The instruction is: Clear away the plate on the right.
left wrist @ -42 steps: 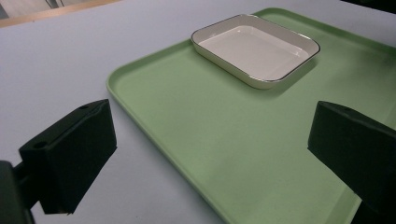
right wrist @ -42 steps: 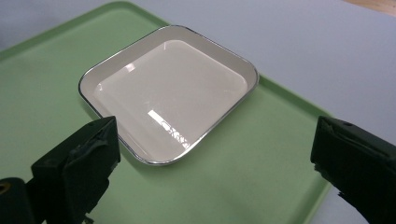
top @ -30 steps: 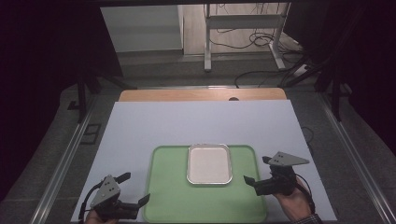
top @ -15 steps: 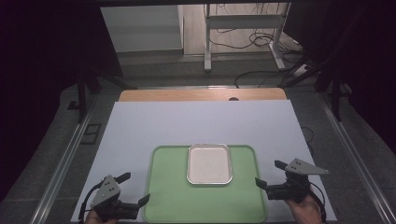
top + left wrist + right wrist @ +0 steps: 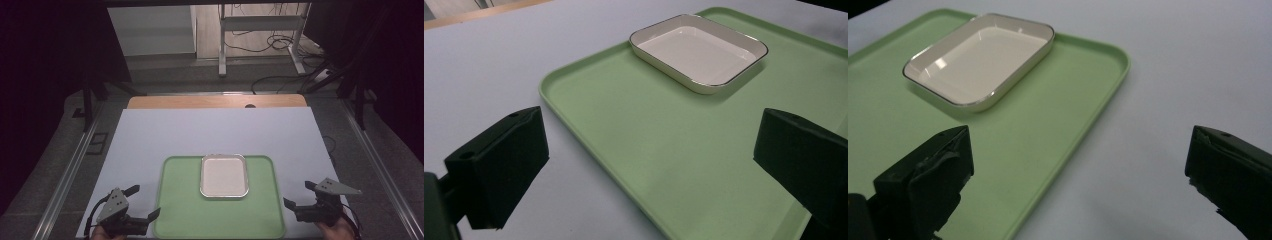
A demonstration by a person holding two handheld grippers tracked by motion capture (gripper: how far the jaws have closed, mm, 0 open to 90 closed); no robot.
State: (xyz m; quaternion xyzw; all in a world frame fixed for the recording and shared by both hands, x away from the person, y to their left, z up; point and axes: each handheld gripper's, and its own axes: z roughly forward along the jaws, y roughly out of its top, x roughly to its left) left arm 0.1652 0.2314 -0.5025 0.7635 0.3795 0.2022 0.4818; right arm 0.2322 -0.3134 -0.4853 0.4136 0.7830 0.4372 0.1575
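Dish [image 5: 224, 176]: empty, on the far half of the green tray [image 5: 180, 210].
Left gripper [image 5: 142, 206]: spread, holds nothing, near the tray's left edge.
Right gripper [image 5: 301, 195]: spread, holds nothing, beside the right edge.
Advice: probably approach the rim low and level.

Left gripper [image 5: 142, 201] low at the near edge, jaws spread wide, nothing between them, grey plate on top. Right gripper [image 5: 300, 195] likewise near edge, well apart from the left one, jaws wide apart and empty, hand [image 5: 336, 229] gripping behind it.
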